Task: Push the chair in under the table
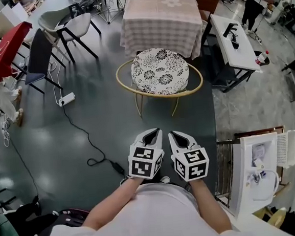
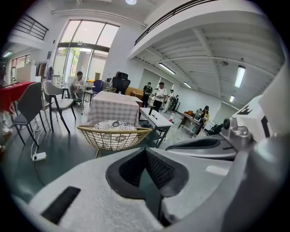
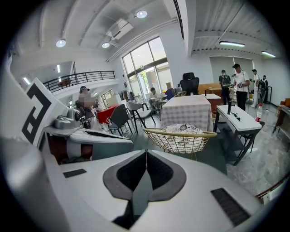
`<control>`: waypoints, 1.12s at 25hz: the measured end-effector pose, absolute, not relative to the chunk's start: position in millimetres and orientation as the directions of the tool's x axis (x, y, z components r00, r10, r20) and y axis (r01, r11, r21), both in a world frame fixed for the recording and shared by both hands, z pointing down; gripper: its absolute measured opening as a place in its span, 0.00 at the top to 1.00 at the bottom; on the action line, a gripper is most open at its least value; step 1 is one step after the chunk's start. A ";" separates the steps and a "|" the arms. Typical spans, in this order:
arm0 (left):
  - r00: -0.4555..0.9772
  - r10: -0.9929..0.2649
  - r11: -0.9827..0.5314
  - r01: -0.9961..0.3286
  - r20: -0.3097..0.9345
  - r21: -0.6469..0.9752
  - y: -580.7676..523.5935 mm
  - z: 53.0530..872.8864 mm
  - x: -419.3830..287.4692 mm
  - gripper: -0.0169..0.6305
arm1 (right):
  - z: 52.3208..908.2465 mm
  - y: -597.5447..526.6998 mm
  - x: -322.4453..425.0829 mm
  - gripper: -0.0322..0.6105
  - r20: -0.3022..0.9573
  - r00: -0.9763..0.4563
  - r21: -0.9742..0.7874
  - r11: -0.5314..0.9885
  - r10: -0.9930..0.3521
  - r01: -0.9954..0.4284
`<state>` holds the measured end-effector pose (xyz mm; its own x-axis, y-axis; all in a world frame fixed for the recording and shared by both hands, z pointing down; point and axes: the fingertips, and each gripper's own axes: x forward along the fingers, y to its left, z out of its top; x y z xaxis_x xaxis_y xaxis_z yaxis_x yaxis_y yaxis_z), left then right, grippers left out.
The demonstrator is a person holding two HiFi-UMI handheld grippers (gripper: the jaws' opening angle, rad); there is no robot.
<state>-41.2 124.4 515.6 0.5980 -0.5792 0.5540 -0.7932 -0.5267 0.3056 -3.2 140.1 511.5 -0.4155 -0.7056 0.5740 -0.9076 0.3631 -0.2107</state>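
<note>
Seen from the head view, the floor runs from a red-covered table [image 1: 7, 42] and a dark chair [image 1: 37, 55] at far left, past a power strip [image 1: 66, 99] with its black cable, to a white desk [image 1: 235, 40] at right. Only this view shows both grippers together and the bare stretch of dark floor between them and the chair.

The left gripper [image 1: 151, 136] and the right gripper [image 1: 178, 136] sit side by side, close together, at the ends of the person's forearms. Both point forward and downward toward the chair.

The left gripper view shows its jaws fully together with nothing between them. It also shows tall windows and seated people at left, and the body of the right gripper at its right edge.

The right gripper view likewise shows its jaws pressed together and empty. The left gripper lies at this view's left, a railed mezzanine above it, and people stand at far right.

The chair [image 1: 160, 71], a wire basket seat with a gold rim and a patterned cushion, stands straight ahead of both grippers and well apart from them; neither touches it. It stands in front of the table [image 1: 160, 16], which carries a checked cloth. The chair's far rim is near the hanging cloth, and the seat is not under the table.
</note>
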 end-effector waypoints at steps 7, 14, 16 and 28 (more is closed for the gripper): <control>0.615 -0.579 -0.541 -0.781 0.536 0.311 102.9 511.6 -50.4 0.97 | 511.7 123.8 -9.5 0.95 0.596 -0.386 -0.170 0.359 -0.704 -0.918; 0.617 -0.592 -0.537 -0.782 0.519 0.316 94.9 508.5 -64.4 0.97 | 509.7 116.6 -19.3 0.94 0.605 -0.375 -0.113 0.390 -0.702 -0.914; 0.616 -0.596 -0.539 -0.782 0.515 0.313 95.7 505.9 -68.3 0.97 | 508.0 115.3 -21.7 0.94 0.603 -0.377 -0.106 0.398 -0.703 -0.911; 0.612 -0.610 -0.552 -0.784 0.503 0.284 88.6 506.0 -72.5 0.97 | 505.2 106.3 -14.9 0.94 0.593 -0.368 -0.057 0.418 -0.716 -0.907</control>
<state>-72.5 88.6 506.0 0.6118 -0.6102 0.5033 -0.7841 -0.5516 0.2844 -14.9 106.3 505.2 -0.3675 -0.7161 0.5934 -0.9067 0.4178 -0.0574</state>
